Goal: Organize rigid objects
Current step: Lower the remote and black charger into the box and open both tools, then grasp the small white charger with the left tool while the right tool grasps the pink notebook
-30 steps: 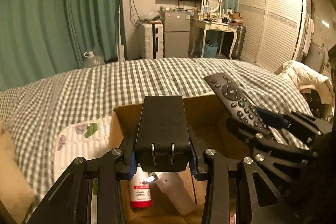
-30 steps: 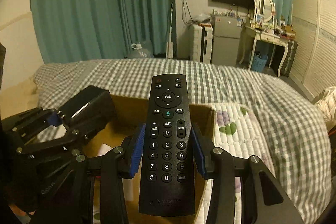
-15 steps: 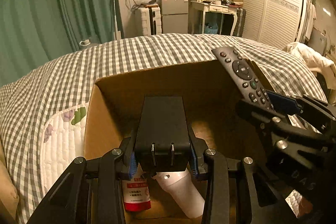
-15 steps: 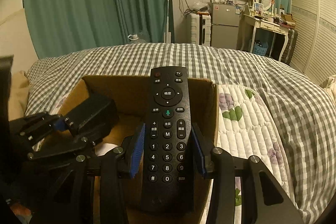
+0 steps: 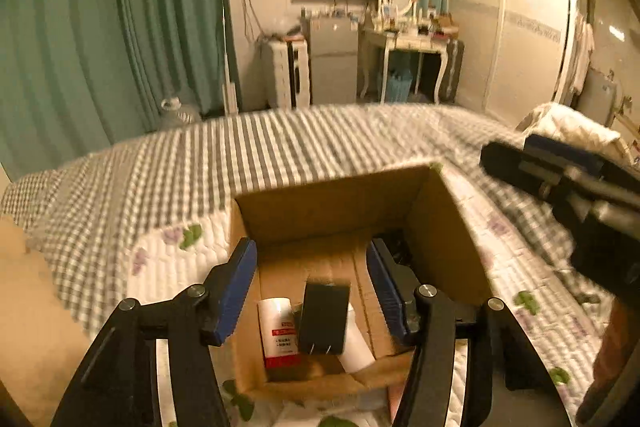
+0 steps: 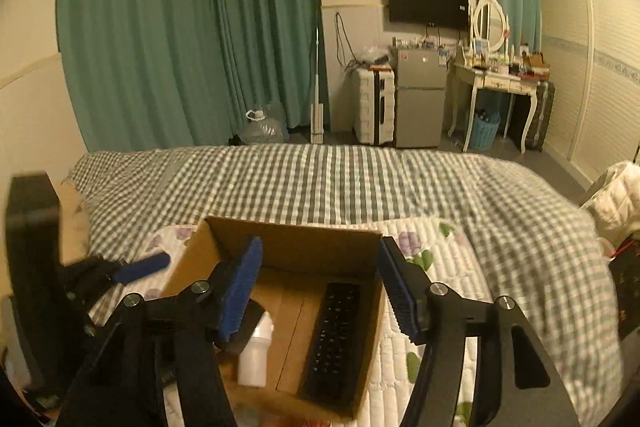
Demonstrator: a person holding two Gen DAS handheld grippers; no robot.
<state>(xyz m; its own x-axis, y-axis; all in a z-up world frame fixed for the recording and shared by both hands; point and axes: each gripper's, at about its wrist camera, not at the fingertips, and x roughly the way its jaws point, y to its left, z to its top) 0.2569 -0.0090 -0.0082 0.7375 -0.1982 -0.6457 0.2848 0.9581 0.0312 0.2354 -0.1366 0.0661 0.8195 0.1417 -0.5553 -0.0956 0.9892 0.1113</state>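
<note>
An open cardboard box sits on the bed. The black power adapter lies inside it on a white bottle beside a red-labelled bottle. The black remote lies in the box along its right wall, next to the white bottle. My left gripper is open and empty above the box. My right gripper is open and empty above the box. The right gripper also shows in the left wrist view, and the left gripper in the right wrist view.
The box rests on a white quilted floral pad over a grey checked bedspread. A white bundle lies at the bed's right edge. Green curtains, a fridge, a dressing table and a wardrobe stand beyond the bed.
Both grippers opened and rose. The adapter dropped from the left gripper into the box. The remote dropped from the right gripper into the box.
</note>
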